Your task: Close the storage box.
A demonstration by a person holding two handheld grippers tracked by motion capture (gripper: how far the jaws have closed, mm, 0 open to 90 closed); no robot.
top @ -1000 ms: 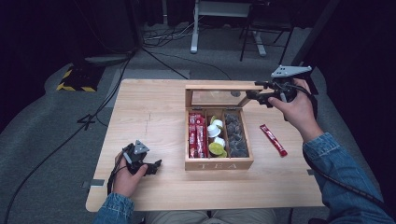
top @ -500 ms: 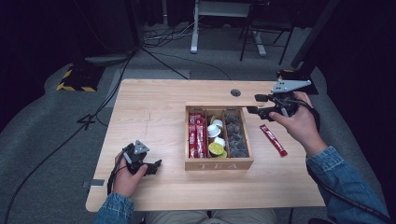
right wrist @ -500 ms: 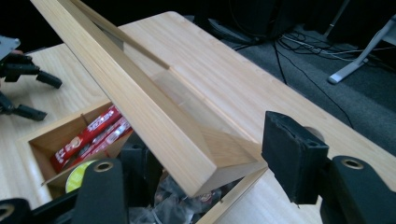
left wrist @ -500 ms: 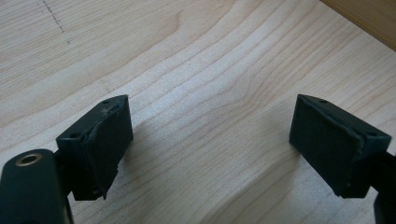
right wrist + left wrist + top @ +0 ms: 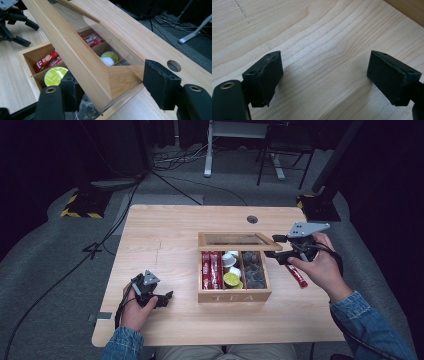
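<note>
At the near edge of the table [image 5: 165,330] the left gripper [image 5: 159,297] is resting in the person's hand with its jaws standing wide apart over bare wood, gripping nothing, as the left gripper view confirms. A little farther in, the wooden tea box [image 5: 234,296] is sitting near the middle of the table, its front wall carrying the word "TEA" in carved capitals. Inside, the compartments are holding red sachets [image 5: 212,269] at the left, round pods [image 5: 231,280] with green and white tops in the middle, and dark pods [image 5: 254,272] at the right; the print on the sachets is too small to read. Beyond these, the glass-paned lid [image 5: 82,62] is standing partly raised on its hinge, tilting over the compartments. The right gripper [image 5: 276,246] is reaching in at the lid's right corner, its jaws having just been opening; in the right gripper view the lid's corner is sitting between them, though the pads are not visibly pressing on it. One more red sachet [image 5: 298,276] is lying on the table just beside the box, under the right hand. Judging from this, the box looks mostly packed and the lid is on its way between open and shut, so what seems left is settling the lid and perhaps dealing with the stray sachet.
</note>
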